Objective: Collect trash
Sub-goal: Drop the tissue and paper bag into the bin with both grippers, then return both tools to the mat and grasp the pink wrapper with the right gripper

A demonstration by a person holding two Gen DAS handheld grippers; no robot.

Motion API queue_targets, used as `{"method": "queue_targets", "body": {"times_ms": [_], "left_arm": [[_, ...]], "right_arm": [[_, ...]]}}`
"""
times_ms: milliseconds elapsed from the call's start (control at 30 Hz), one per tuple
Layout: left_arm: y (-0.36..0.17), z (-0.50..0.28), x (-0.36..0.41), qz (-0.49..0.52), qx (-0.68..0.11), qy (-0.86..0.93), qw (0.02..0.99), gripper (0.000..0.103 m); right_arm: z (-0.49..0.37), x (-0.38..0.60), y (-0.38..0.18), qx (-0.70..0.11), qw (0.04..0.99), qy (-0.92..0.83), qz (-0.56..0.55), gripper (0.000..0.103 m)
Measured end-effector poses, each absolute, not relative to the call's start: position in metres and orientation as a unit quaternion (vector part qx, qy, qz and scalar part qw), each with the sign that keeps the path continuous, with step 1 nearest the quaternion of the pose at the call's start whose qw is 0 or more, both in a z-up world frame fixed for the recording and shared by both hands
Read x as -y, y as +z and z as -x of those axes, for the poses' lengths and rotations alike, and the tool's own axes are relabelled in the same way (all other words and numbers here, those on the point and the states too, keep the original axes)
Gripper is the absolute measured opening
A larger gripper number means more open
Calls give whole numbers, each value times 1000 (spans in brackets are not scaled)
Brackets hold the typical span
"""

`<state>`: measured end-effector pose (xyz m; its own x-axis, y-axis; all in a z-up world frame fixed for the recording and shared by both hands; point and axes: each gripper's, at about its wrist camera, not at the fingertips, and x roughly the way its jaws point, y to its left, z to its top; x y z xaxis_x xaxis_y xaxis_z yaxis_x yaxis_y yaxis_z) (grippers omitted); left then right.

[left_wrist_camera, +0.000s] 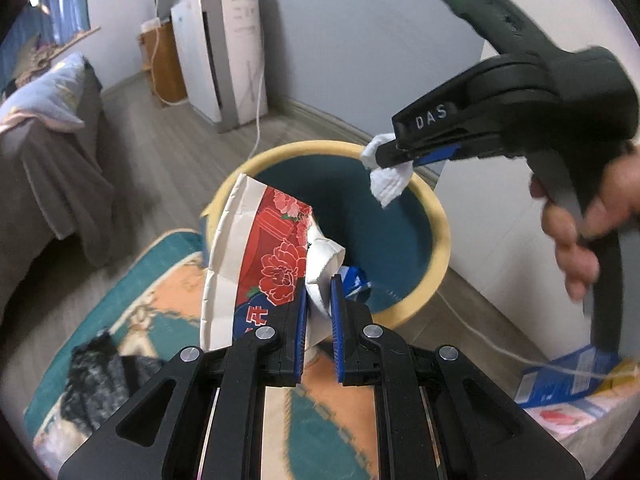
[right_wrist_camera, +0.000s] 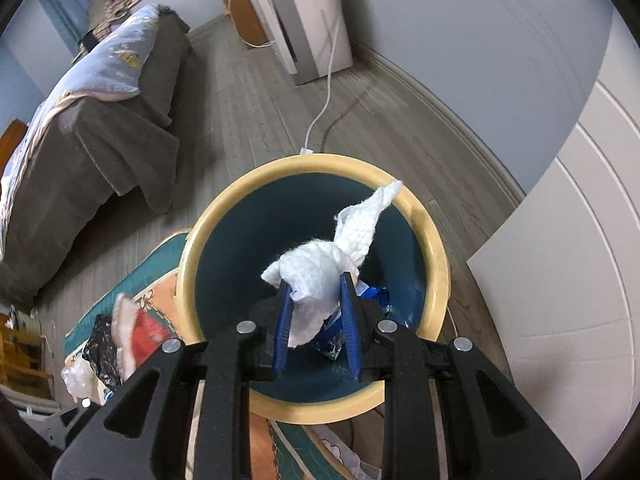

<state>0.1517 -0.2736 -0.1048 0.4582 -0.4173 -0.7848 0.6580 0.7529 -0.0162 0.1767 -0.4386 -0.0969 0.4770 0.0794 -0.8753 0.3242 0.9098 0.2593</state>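
- Left gripper (left_wrist_camera: 319,304) is clamping a crushed red floral paper cup (left_wrist_camera: 256,256) beside the yellow-rimmed bin (left_wrist_camera: 440,236).
- Right gripper (right_wrist_camera: 316,300) is pinching a white tissue (right_wrist_camera: 332,264) directly over the bin's opening.
- Blue wrapper (right_wrist_camera: 372,294) is lying inside the bin.

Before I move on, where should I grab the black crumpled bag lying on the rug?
Probably take the black bag by its raised crumpled top fold, coming straight down from above: it lies slumped on the rug, so its sides offer no edge. First release the paper cup from the left gripper and the tissue from the right gripper.
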Motion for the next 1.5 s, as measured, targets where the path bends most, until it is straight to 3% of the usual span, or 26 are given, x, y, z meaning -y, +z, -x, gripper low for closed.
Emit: {"method": "queue_targets", "body": {"times_ms": [100,200,233,267,333,400,467,600,1067,1233,1500], "left_arm": [[-107,-161,286,-157,-407,-317,842,12],[-107,-167,288,-143,-411,-313,844,31],[-105,-169,285,-134,-406,-309,850,44],[-103,-168,282,-128,-403,-309,852,57],[-100,-164,276,-119,-399,-307,856,68],[-96,-163,270,-119,-400,-296,859,79],[-89,-159,260,-116,-396,-283,866,87],[-70,-148,232,-114,-384,-256,880,92],[4,-84,80,-93,-368,-119,918,96],[-1,-56,29,-67,-373,-76,922,97],[-32,-49,-22,-59,-392,-9,918,97]], "right_arm": [[-175,441,-97,-503,836,-77,-206,25],[-175,443,-96,-499,835,-85,-215,30],[-175,445,-96,-499,834,-85,-219,32],[-175,445,-96,-499,833,-85,-221,37],[-176,444,-97,-500,833,-89,-220,48],[-176,442,-96,-500,833,-90,-217,72],[-178,436,-92,-496,838,-88,-210,84],[-182,423,-82,-490,845,-76,-200,96],[-149,327,-25,-475,872,1,-119,97],[-125,290,-22,-480,871,16,-103,97],[-98,225,-62,-524,848,26,-73,97]]}}
